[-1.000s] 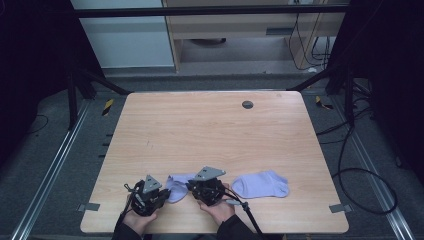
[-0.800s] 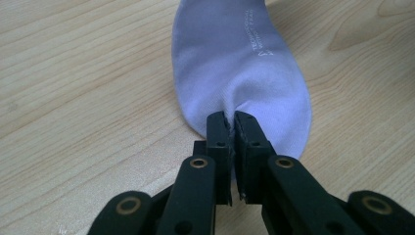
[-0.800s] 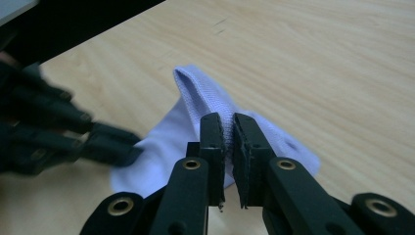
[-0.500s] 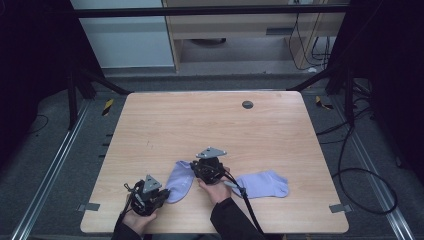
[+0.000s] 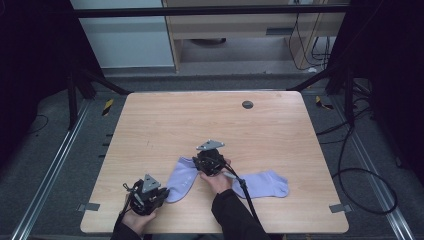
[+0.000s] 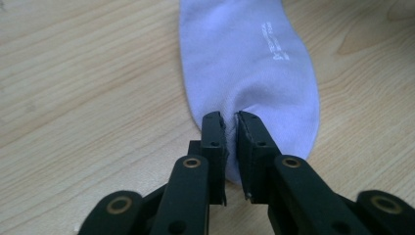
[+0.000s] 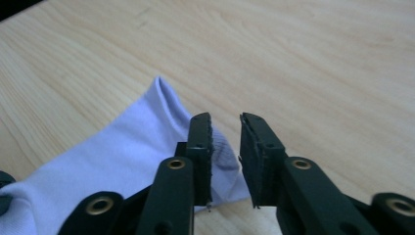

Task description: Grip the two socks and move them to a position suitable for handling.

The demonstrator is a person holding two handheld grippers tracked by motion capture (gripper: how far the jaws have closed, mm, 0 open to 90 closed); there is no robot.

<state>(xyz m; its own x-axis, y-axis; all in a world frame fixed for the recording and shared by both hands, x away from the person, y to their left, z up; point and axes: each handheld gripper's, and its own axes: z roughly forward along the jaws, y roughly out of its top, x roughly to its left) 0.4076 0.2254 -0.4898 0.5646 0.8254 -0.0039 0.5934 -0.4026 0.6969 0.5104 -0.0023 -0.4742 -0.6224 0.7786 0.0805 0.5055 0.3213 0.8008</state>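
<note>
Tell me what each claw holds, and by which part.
The left claw is shut on the left sock, pinching its rounded end. The right claw is open at that sock's other end, holding nothing.

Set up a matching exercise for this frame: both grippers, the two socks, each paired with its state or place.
Things:
1. left gripper
2. right gripper
3. near sock
4. far sock

States:
A. lies flat, untouched, at the person's right
B. jaws apart, over the sock's end
C. pinched at one end
D. jaws clamped on fabric

Pairs: 1-D, 2-B, 3-C, 4-A
</note>
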